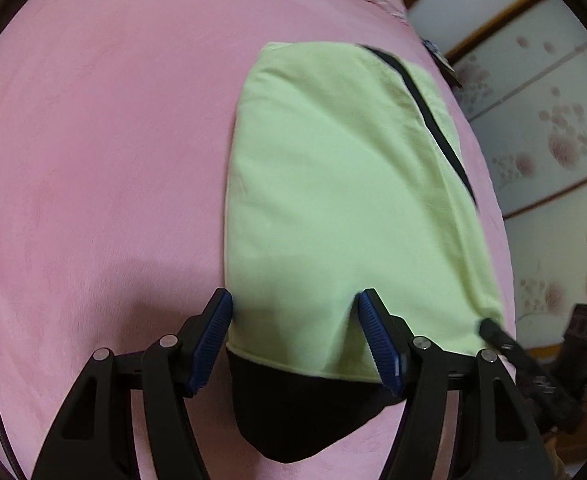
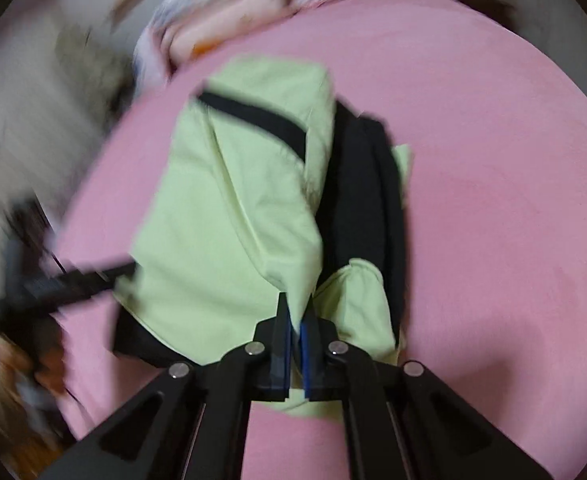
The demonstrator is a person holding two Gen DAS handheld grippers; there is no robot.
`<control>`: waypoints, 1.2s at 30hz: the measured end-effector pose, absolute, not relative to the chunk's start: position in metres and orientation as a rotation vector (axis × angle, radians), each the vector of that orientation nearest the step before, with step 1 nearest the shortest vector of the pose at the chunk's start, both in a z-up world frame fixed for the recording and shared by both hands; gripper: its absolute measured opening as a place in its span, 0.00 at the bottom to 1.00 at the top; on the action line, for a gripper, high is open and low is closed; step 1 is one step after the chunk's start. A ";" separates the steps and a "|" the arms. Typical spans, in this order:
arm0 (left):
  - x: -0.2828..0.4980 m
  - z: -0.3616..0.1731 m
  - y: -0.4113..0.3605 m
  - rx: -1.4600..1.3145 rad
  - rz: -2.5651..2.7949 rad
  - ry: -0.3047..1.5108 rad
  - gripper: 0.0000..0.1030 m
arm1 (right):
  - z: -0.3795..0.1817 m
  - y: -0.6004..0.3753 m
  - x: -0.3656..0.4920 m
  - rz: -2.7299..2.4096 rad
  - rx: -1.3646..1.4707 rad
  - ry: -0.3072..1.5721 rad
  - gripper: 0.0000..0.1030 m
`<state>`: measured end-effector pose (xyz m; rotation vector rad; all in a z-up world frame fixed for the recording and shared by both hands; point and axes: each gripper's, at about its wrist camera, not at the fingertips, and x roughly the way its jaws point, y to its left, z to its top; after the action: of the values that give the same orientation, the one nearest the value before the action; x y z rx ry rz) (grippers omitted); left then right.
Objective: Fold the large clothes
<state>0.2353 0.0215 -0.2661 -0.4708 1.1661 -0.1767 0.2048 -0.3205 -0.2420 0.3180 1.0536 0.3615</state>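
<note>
A light green garment (image 1: 333, 200) with black trim lies partly folded on the pink bed. Its black part (image 1: 301, 412) shows under the green near edge. My left gripper (image 1: 293, 304) is open, its blue pads (image 1: 213, 336) spread over that near edge, holding nothing. In the right wrist view the same green garment (image 2: 221, 220) has a black band (image 2: 365, 208) along its right side. My right gripper (image 2: 296, 308) is shut on a corner of the green cloth and lifts it a little. The view is blurred by motion.
The pink bed cover (image 1: 93, 160) spreads wide to the left. Pillows (image 2: 221, 12) lie at the head of the bed. A floral wardrobe door (image 1: 553, 140) stands beyond the bed's right edge. The other gripper (image 1: 533, 364) shows at lower right.
</note>
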 end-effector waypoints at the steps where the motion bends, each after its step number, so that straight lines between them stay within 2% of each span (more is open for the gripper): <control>1: 0.234 -0.264 0.021 -0.461 -0.185 1.164 0.63 | -0.235 -0.326 0.193 0.339 0.365 1.025 0.02; 3: 0.233 -0.266 0.016 -0.420 -0.197 1.173 0.65 | -0.239 -0.324 0.176 0.294 0.370 1.030 0.02; 6: 0.235 -0.264 0.016 -0.393 -0.210 1.193 0.69 | -0.282 -0.319 0.167 0.217 0.408 1.158 0.03; 10: 0.239 -0.266 0.010 -0.353 -0.209 1.195 0.71 | -0.302 -0.319 0.168 0.149 0.473 1.181 0.03; 15: 0.247 -0.252 0.009 -0.316 -0.194 1.211 0.71 | -0.276 -0.301 0.165 0.106 0.339 1.194 0.08; 19: 0.245 -0.211 0.012 -0.268 -0.189 1.087 0.71 | -0.225 -0.285 0.172 0.063 0.227 1.081 0.09; 21: 0.251 -0.194 0.011 -0.252 -0.198 1.019 0.72 | -0.205 -0.278 0.180 0.076 0.203 1.013 0.13; 22: 0.256 -0.189 0.010 -0.247 -0.205 0.991 0.72 | -0.197 -0.273 0.188 0.095 0.197 0.981 0.19; 23: 0.260 -0.185 0.008 -0.245 -0.211 0.971 0.72 | -0.194 -0.268 0.196 0.113 0.196 0.962 0.22; 29: 0.306 -0.185 0.005 -0.291 -0.227 0.890 0.71 | -0.207 -0.226 0.279 0.288 0.187 0.929 0.22; 33: 0.341 -0.211 -0.008 -0.350 -0.237 0.939 0.69 | -0.247 -0.224 0.340 0.254 0.178 1.002 0.20; 35: 0.352 -0.233 -0.013 -0.328 -0.199 0.993 0.67 | -0.269 -0.244 0.356 0.138 0.139 1.036 0.00; 36: 0.355 -0.241 -0.014 -0.324 -0.203 1.009 0.61 | -0.279 -0.252 0.360 0.127 0.148 1.064 0.00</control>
<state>0.3550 -0.0144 -0.2411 -0.3243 1.0086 -0.2032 0.3595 -0.2520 -0.2790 0.1482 1.0639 0.1272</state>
